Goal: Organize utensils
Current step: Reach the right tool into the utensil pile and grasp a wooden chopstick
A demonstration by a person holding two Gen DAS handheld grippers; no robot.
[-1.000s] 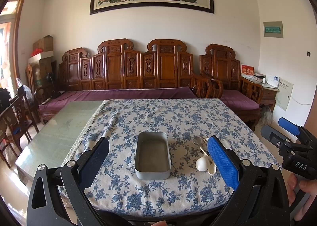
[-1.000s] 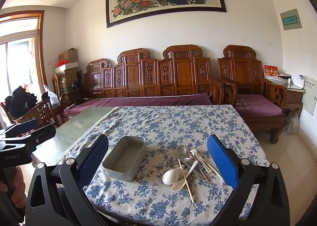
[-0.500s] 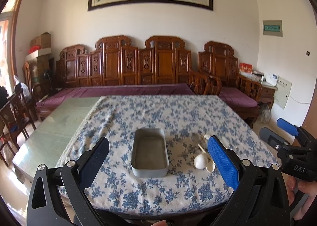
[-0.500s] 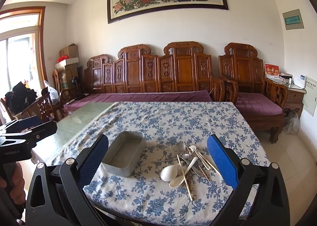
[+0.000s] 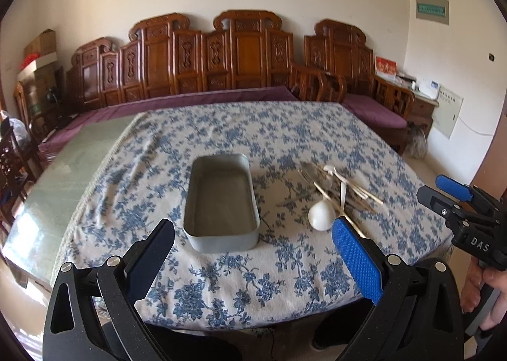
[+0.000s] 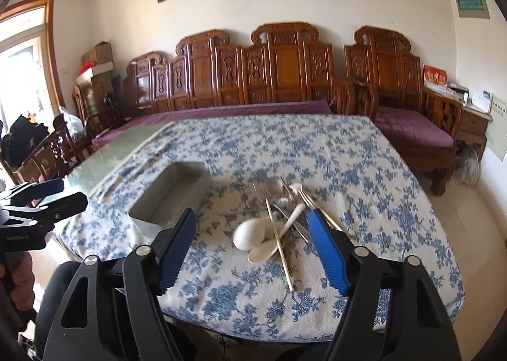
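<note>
An empty grey metal tin (image 5: 221,202) sits on the blue-flowered tablecloth (image 5: 221,126); it also shows in the right wrist view (image 6: 172,194). To its right lies a heap of utensils (image 6: 282,212): white spoons (image 6: 250,234), a fork, chopsticks. In the left wrist view the heap (image 5: 332,190) lies right of the tin. My left gripper (image 5: 253,231) is open and empty, just short of the tin's near end. My right gripper (image 6: 252,218) is open and empty, hovering over the near end of the heap.
The table's near edge (image 5: 237,326) is close below both grippers. A bare green glass tabletop (image 5: 63,177) lies left of the cloth. Carved wooden benches (image 6: 279,75) with purple cushions stand behind and to the right.
Both grippers have moved forward and tipped downward towards the table. The tin and the utensils look larger and closer. The jaws stay open.
</note>
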